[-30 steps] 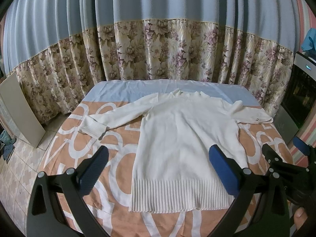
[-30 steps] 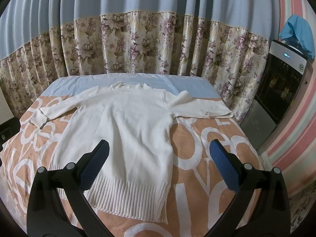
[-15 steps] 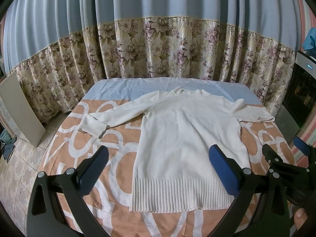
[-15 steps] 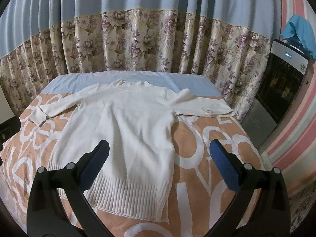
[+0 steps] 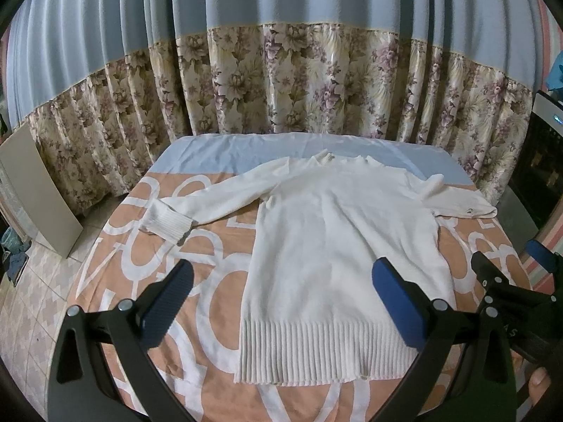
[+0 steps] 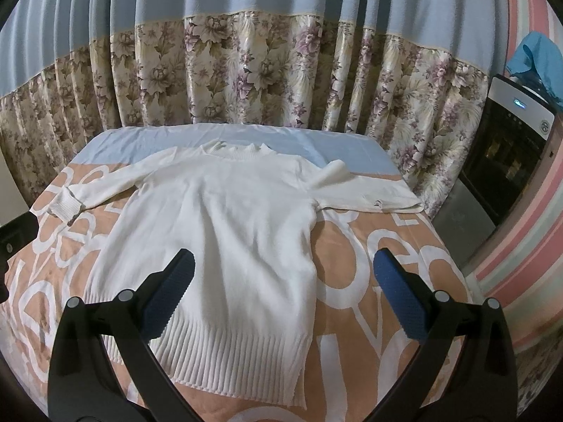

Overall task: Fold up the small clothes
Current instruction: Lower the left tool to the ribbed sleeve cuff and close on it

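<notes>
Sweater (image 5: pixel 337 242), white knit, lies flat on bed (image 5: pixel 140 281), ribbed hem nearest claws, collar toward floral curtain (image 5: pixel 281 81). One sleeve stretched sideways from sweater, other bent. Left claw (image 5: pixel 279 302) wide open, empty, above hem. Right claw (image 6: pixel 283 297) wide open, empty, above sweater's hem edge.

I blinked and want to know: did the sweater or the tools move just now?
Hardly anything changed. Both views slid very slightly, so the tools drifted a little. The left tool and right tool stay open and hold nothing. The white sweater lies flat on the bed, unfolded as before.
</notes>
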A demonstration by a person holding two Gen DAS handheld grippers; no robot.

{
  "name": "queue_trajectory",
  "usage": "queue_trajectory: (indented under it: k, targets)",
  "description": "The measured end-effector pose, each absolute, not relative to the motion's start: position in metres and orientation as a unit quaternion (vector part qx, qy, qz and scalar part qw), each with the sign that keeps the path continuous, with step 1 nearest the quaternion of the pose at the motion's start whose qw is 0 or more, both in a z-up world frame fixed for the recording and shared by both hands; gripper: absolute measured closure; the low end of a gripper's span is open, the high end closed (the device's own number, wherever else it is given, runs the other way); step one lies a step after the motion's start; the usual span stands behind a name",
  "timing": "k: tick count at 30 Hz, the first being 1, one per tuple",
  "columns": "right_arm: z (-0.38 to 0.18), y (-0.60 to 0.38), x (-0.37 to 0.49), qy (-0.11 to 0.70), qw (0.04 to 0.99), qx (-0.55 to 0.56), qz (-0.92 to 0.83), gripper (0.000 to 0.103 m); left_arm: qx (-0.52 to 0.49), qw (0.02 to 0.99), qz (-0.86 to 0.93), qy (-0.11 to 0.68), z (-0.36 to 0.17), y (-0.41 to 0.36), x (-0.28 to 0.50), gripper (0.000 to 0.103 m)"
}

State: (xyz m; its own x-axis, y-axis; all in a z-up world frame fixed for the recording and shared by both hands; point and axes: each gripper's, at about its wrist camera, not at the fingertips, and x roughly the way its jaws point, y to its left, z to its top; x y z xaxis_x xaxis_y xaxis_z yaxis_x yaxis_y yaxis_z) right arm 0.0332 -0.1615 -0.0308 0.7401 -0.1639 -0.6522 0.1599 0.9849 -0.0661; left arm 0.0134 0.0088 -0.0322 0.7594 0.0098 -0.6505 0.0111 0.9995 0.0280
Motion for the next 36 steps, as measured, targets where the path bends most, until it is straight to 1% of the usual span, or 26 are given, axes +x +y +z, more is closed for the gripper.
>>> queue_trajectory:
  k: [10,13,16,18,21,24,28,33,36]
  targets:
    - [-0.034,-0.159,0.064,0.362,0.929,-0.009,-0.075,0.003,0.012,0.933,-0.021,0.359,-0.037,0.013,0.040,0.002]
    - [-0.036,-0.163,0.076,0.354,0.933,-0.010,-0.064,0.003,0.018,0.940,-0.027,0.340,-0.043,0.022,0.047,0.002]
    - [-0.039,-0.164,0.089,0.349,0.935,-0.022,-0.059,0.003,-0.007,0.948,-0.026,0.318,-0.047,0.041,0.060,0.002]
    - [-0.041,-0.162,0.105,0.345,0.937,-0.025,-0.045,0.003,-0.041,0.951,0.004,0.307,-0.053,0.065,0.074,0.002]
    - [-0.046,-0.160,0.125,0.335,0.942,-0.019,-0.012,0.003,-0.063,0.939,0.022,0.338,-0.065,0.094,0.100,0.002]
    - [-0.054,-0.152,0.149,0.343,0.939,-0.027,0.009,0.003,-0.030,0.919,0.023,0.394,-0.085,0.115,0.130,0.002]
    - [-0.068,-0.140,0.183,0.360,0.932,-0.033,0.037,0.003,-0.026,0.919,0.037,0.392,-0.103,0.139,0.146,0.002]
    - [-0.073,-0.138,0.212,0.361,0.930,-0.037,0.059,0.003,-0.088,0.900,-0.016,0.426,-0.122,0.165,0.176,0.002]
    - [-0.076,-0.139,0.227,0.367,0.927,-0.048,0.062,0.003,-0.102,0.893,-0.034,0.437,-0.131,0.174,0.190,0.002]
